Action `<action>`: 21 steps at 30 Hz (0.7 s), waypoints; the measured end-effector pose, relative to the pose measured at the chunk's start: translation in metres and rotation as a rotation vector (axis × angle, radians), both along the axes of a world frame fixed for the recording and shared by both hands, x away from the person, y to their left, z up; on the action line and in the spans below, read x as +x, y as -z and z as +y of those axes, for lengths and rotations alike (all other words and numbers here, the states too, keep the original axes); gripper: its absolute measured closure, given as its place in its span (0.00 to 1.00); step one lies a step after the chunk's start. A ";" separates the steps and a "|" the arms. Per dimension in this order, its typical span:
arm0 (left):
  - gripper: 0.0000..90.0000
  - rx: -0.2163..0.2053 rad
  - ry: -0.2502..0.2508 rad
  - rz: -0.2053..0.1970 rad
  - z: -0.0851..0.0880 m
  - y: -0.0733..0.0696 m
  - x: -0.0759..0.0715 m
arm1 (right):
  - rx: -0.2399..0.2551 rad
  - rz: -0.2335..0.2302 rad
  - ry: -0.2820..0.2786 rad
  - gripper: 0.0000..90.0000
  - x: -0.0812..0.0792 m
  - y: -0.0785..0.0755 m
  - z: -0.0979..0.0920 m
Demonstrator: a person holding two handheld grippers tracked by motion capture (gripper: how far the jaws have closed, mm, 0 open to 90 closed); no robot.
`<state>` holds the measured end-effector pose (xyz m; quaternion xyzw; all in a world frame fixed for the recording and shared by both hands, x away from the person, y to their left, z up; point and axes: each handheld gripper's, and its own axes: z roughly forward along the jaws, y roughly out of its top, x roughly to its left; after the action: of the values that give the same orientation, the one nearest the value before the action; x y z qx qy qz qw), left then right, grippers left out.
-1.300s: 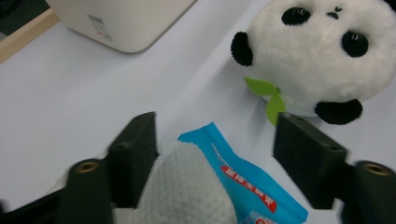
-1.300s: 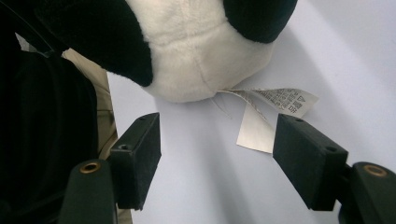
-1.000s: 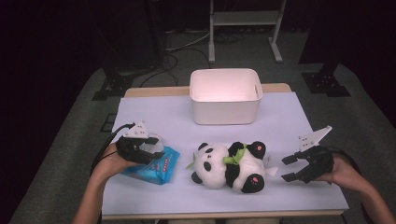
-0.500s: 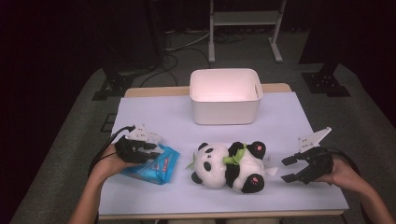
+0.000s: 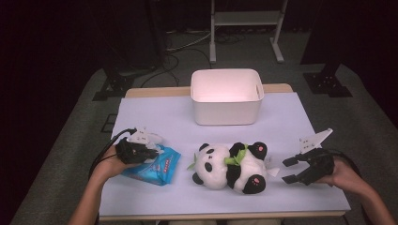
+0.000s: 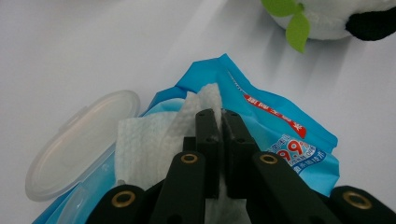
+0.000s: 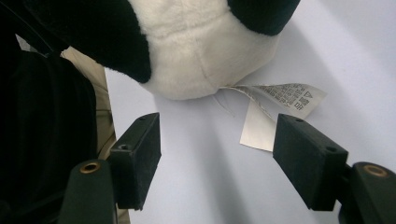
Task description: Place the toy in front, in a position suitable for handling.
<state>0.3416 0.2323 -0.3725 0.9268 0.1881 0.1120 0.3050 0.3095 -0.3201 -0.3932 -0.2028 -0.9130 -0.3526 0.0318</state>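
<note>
A blue wet-wipe pack (image 5: pixel 162 168) lies at the table's front left with its clear lid (image 6: pixel 79 144) flipped open. A white wipe (image 6: pixel 149 140) sticks up out of the pack (image 6: pixel 280 126). My left gripper (image 5: pixel 146 152) sits over it; its jaws have just been closing and are now shut (image 6: pixel 221 114) on the wipe's top fold. A plush panda (image 5: pixel 230 166) lies on its back in the front middle. My right gripper (image 5: pixel 289 170) rests just right of it, open (image 7: pixel 217 135), pointing at the panda's rear (image 7: pixel 201 42) and its white label (image 7: pixel 285 95).
A white plastic bin (image 5: pixel 226 96) stands at the back middle of the pale table cover (image 5: pixel 155 117). The panda's green leaf (image 6: pixel 296 28) lies just beyond the pack. Dark stands and cables sit on the floor behind the table.
The left gripper has stayed over the wipe pack, shifting only slightly. The right gripper and the panda have not moved.
</note>
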 end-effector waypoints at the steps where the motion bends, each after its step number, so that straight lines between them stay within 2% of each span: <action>1: 0.97 -0.002 0.002 0.001 0.001 0.000 0.000 | 0.000 0.000 -0.002 0.34 0.000 0.000 0.000; 8: 0.98 -0.029 0.011 0.021 0.003 0.000 0.001 | 0.001 0.004 -0.001 0.34 0.000 0.002 0.000; 21: 0.98 -0.052 0.030 0.043 0.002 -0.002 0.001 | 0.002 0.005 0.005 0.34 -0.002 0.004 -0.003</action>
<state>0.3425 0.2345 -0.3709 0.9236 0.1834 0.0825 0.3264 0.3075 -0.3233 -0.3974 -0.2059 -0.9120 -0.3532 0.0334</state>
